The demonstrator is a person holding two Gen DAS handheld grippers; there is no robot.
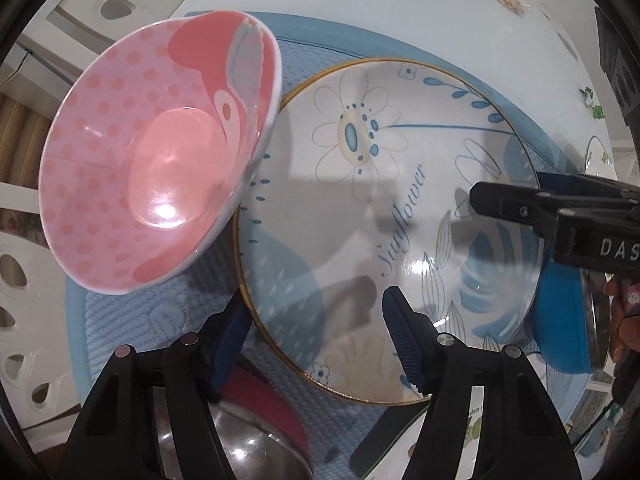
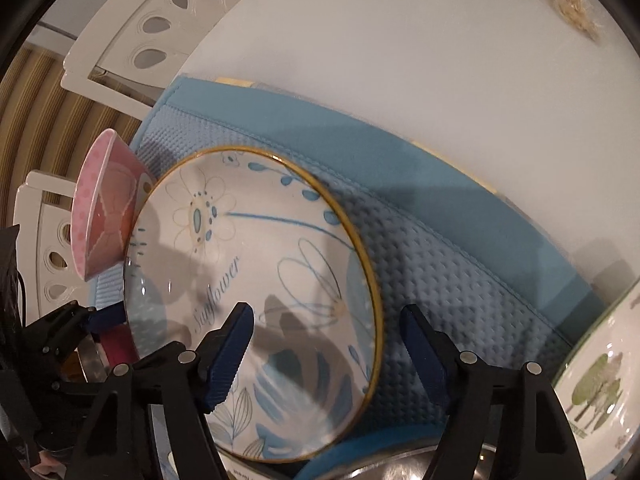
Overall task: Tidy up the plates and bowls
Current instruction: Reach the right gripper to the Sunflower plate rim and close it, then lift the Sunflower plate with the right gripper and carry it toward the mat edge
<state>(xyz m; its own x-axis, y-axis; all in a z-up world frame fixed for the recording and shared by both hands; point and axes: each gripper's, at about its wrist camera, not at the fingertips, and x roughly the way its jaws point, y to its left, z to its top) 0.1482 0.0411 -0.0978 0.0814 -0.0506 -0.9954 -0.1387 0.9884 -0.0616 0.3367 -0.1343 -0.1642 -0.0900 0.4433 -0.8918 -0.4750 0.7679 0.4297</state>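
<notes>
A white "Sunflower" plate with a gold rim and blue flowers lies on a blue quilted mat. A pink dotted bowl stands tilted on its edge, leaning against the plate's left rim. My left gripper is open, its fingers either side of the plate's near rim. My right gripper is open over the plate's right rim; it also shows in the left wrist view. The bowl appears at the plate's far left.
A steel bowl with a red band sits near the left gripper. A blue-banded steel bowl sits at the plate's right. A tree-pattern plate lies at right. White chairs stand beyond the white table.
</notes>
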